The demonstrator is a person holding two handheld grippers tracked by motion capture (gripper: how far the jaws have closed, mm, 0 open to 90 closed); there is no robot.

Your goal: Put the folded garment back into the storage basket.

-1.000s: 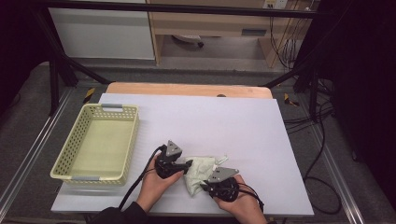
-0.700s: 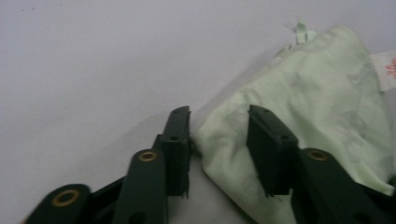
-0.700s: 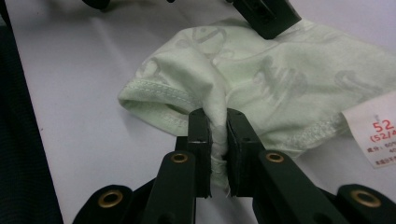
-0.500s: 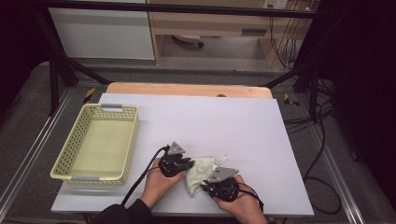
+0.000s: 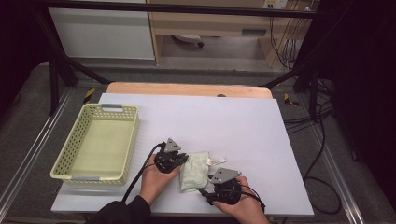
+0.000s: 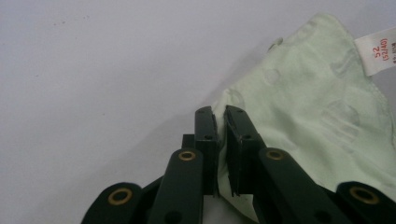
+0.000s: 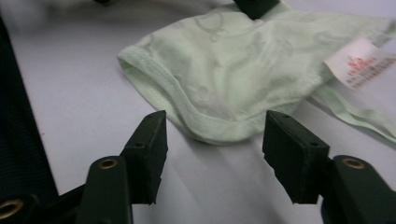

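A small pale green garment (image 5: 194,170) lies folded near the front edge of a white table (image 5: 233,126), between a person's two hand-held grippers. The left gripper (image 6: 219,135) has its jaws pinched almost fully together on an edge of the cloth at the garment's left side. The right gripper (image 7: 212,144) has just been opening; its jaws stand well apart with nothing between them, the hemmed edge lying just beyond their tips. A white label (image 7: 362,63) sticks out at the garment's far right. A yellow basket (image 5: 77,154) sits to the left, apart from the cloth.

The likely trouble: held at one thin edge only, the garment could unfold, drag, or slip free if lifted towards the basket.
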